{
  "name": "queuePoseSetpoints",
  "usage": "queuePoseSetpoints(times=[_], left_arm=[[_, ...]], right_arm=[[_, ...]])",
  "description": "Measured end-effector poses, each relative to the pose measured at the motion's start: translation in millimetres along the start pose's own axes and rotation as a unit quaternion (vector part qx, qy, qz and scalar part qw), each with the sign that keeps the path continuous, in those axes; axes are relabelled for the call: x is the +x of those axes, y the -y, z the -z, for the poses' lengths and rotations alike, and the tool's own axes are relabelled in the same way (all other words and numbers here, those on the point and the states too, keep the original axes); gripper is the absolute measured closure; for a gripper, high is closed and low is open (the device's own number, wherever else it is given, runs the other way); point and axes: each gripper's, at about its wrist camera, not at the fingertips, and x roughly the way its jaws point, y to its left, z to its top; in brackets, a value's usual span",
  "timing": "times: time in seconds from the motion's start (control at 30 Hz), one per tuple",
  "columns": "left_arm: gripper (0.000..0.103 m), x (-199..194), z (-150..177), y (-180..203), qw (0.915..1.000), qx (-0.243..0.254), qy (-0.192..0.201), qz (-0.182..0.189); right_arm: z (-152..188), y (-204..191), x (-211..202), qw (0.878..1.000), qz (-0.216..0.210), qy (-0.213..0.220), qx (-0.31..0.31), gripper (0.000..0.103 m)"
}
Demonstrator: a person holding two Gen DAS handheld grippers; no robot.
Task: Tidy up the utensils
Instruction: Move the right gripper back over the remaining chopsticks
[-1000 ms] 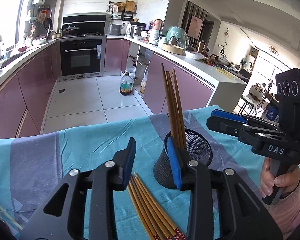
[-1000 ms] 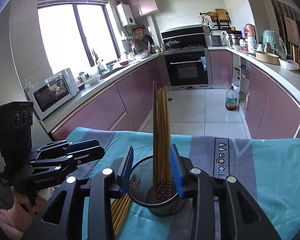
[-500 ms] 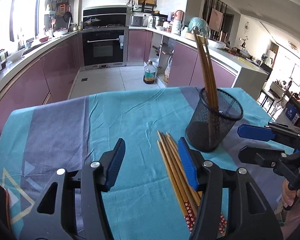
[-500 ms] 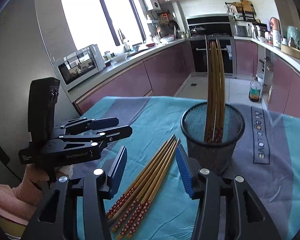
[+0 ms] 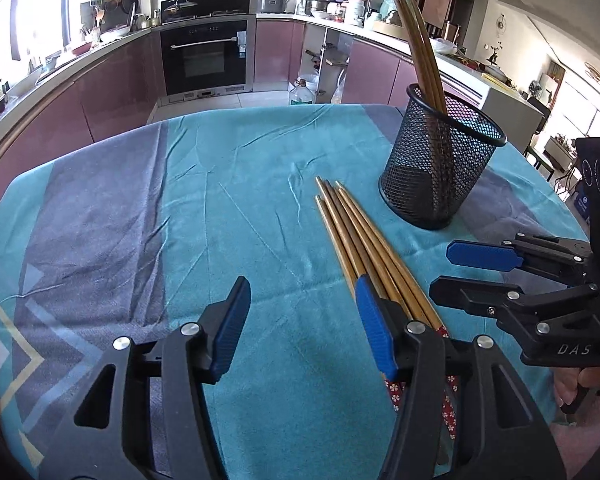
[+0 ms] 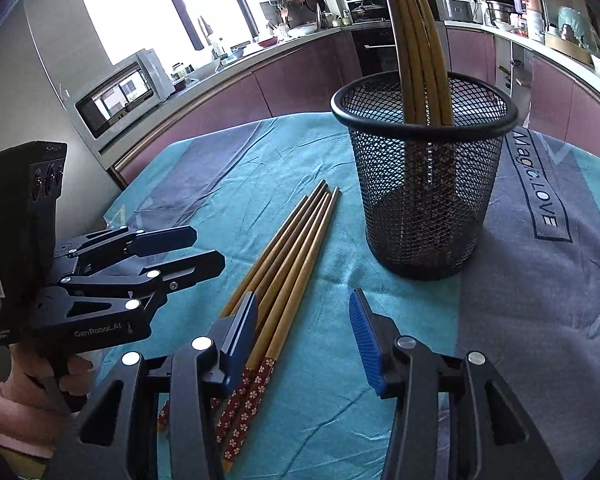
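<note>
Chopsticks (image 5: 364,248) lie in a loose bundle on the teal and grey cloth (image 5: 220,216) that covers the desk, thin tips toward the far edge, their red flowered ends toward the near edge. Just beside the tips, toward the far right corner, a black mesh cup (image 5: 440,168) stands upright with more chopsticks (image 6: 416,52) leaning inside it, tips up.

The left tool (image 5: 304,328) hangs low over the cloth, its jaws standing moderately apart with only bare cloth between them; its right finger (image 5: 374,332) crosses in front of the bundle, and I cannot tell whether it touches. These jaws have just been opening.

The right tool (image 6: 304,340) is also moderately apart and grips nothing; the flowered ends of the bundle lie by its left finger (image 6: 240,340), partly between the jaws. Its jaws have just been closing a little. A hand (image 6: 40,384) in a pink sleeve holds the left tool's handle.
</note>
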Motion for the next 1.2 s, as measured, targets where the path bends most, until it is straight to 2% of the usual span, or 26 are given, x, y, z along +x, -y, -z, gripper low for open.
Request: queuePoseSetpoints(times=[0.47, 0.77, 1.07, 1.2], left_arm=[[0.048, 15, 6, 12, 0.9996, 0.018, -0.021, 0.007], [0.048, 21, 6, 17, 0.9994, 0.028, -0.023, 0.001], [0.054, 24, 10, 25, 0.9985, 0.048, -0.024, -0.014], [0.061, 26, 8, 22, 0.9988, 0.04, -0.024, -0.014]], right_arm=[[8, -7, 12, 0.999, 0.035, -0.007, -0.008, 0.068], [9, -12, 14, 0.998, 0.054, -0.01, -0.026, 0.07], [9, -12, 14, 0.997, 0.067, -0.013, -0.03, 0.071], [6, -16, 18, 0.997, 0.071, -0.017, -0.036, 0.074]])
